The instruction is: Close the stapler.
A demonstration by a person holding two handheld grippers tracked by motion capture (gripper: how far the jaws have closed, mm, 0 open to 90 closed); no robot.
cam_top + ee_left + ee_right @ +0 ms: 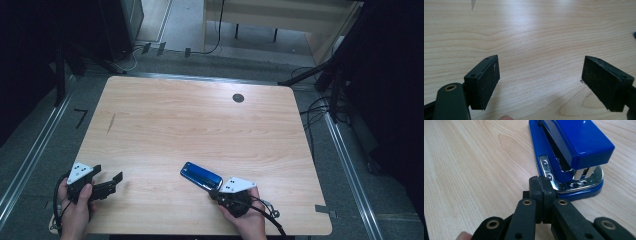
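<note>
Fingers (541,192) of the right gripper (218,192) are pressed flat together with nothing between them; the tips sit just at the near corner of the blue stapler (571,150), against the edge of its chrome front plate. Whether they actually touch the metal cannot be told.

Stapler lies on the counter (200,125) near the front edge, right of centre, long axis running diagonally away from the right gripper toward the upper left in the high view. Top arm is down on its base; the metal staple channel shows at the end nearest the gripper.

Left gripper (107,182) is held over the front left corner of the counter, well apart from the stapler. Its fingers (484,82) stand wide apart with bare wood between them.

Surroundings: a small dark round cap (238,98) is set in the counter top near the far edge, and a short dark streak (111,123) marks the wood on the left. Neither lies close to the stapler. Wood between the two grippers is open. Cables (312,112) trail on the floor beyond the counter's right side.
</note>
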